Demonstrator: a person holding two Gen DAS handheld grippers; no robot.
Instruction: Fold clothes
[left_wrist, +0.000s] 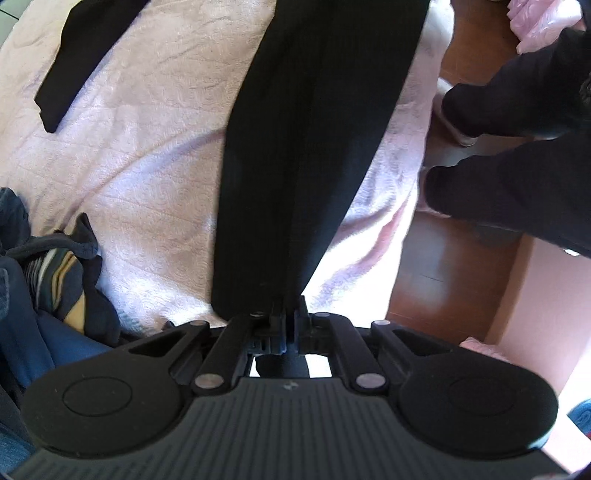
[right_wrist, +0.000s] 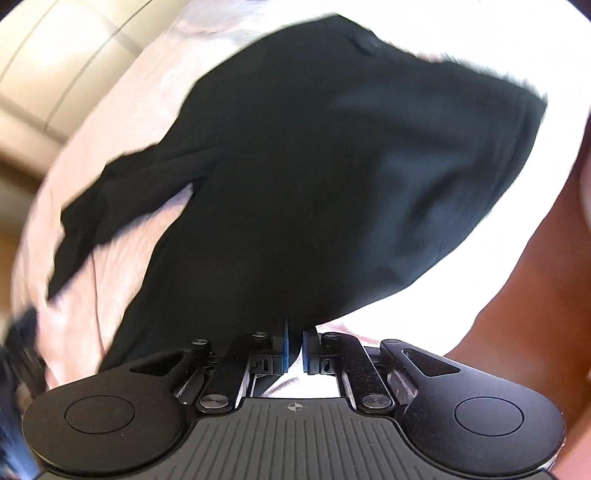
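A black garment (left_wrist: 295, 147) stretches away from my left gripper (left_wrist: 290, 317), which is shut on its near end; it hangs as a long dark band above the pale pink bedspread (left_wrist: 140, 147). A second black strip (left_wrist: 85, 55) lies on the bedspread at the top left. In the right wrist view the same black garment (right_wrist: 314, 184) billows wide in front of my right gripper (right_wrist: 294, 343), whose blue-padded fingers are shut on its lower edge. The cloth is blurred there, and a narrow part (right_wrist: 92, 221) trails off to the left.
A heap of dark blue and striped clothes (left_wrist: 55, 273) lies at the bed's left edge. A person's dark-trousered legs (left_wrist: 517, 147) stand on the brown wooden floor (left_wrist: 443, 280) to the right of the bed. A cream padded headboard (right_wrist: 55, 55) is at the upper left.
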